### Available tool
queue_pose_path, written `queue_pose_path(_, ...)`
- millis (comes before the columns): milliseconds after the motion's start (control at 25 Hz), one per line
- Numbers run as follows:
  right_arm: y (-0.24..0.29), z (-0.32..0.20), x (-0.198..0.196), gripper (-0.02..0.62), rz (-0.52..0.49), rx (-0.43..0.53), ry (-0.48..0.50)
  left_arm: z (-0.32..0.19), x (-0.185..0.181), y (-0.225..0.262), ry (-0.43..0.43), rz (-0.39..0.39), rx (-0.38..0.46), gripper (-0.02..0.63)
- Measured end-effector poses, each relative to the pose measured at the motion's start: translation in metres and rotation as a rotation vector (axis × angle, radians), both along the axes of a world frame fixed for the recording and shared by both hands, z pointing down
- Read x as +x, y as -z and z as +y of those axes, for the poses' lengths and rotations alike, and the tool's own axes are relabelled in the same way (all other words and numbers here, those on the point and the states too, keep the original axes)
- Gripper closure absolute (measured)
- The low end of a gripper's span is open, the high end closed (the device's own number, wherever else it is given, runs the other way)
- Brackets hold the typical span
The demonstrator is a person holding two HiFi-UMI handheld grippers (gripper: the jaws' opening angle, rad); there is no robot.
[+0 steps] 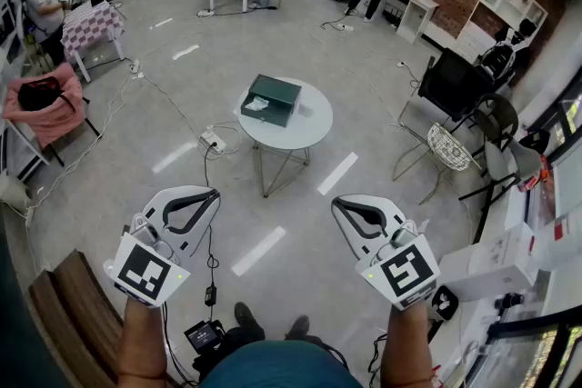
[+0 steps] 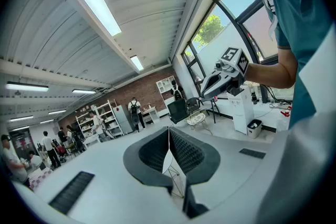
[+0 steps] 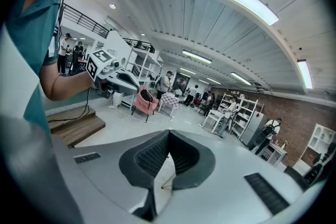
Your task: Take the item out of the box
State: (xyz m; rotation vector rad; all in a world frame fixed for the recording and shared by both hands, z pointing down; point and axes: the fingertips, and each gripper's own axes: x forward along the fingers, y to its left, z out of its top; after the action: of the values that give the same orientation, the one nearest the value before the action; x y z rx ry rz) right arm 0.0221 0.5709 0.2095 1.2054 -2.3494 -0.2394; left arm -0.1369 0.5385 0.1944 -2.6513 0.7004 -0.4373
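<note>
A dark green box (image 1: 273,98) lies on a small round white table (image 1: 309,127) a few steps ahead. A white item (image 1: 257,104) shows at the box's open left side. My left gripper (image 1: 215,194) and right gripper (image 1: 336,203) are held low in front of me, far short of the table. Both are shut with nothing between the jaws. In the left gripper view the dark ribbed pads (image 2: 184,150) meet at my left gripper (image 2: 169,129), and the right gripper (image 2: 224,74) shows beyond. The right gripper view has its pads (image 3: 149,157) closed at my right gripper (image 3: 169,134).
A power strip (image 1: 213,141) and cables lie on the floor left of the table. A pink chair (image 1: 44,104) stands at the left, black chairs (image 1: 459,84) at the right. A wooden bench (image 1: 75,313) is near my left. White boxes (image 1: 498,263) sit at my right. Several people stand at the back.
</note>
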Motion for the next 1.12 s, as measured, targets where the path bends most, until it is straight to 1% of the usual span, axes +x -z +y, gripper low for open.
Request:
queue_pose_path(160, -0.005, -0.014, -0.026, 0.558, 0.008, 0.000, -0.003, -0.013, -0.026, -0.006, -0.005, -0.006, 0.004, 0.583)
queue_pose_path(280, -0.008, -0.021, -0.039, 0.558, 0.007, -0.003, -0.008, -0.020, -0.039, -0.009, -0.007, -0.008, 0.006, 0.583)
queue_pose_path(600, -0.005, -0.041, -0.075, 0.555, -0.038, 0.016, -0.018, -0.035, -0.073, -0.012, -0.016, -0.003, 0.009, 0.583)
queue_pose_path(880, -0.006, -0.060, -0.085, 0.555, -0.054, 0.009, -0.018, -0.048, -0.081, -0.018, -0.023, -0.008, -0.006, 0.583)
queue_pose_path(1000, -0.013, -0.077, -0.091, 0.555, -0.059, 0.002, -0.004, -0.060, -0.088, -0.025, -0.006, -0.007, -0.017, 0.583)
queue_pose_path(1120, -0.018, -0.098, -0.089, 0.557, -0.070, -0.004, 0.010, -0.076, -0.088, -0.031, 0.015, -0.012, -0.028, 0.583)
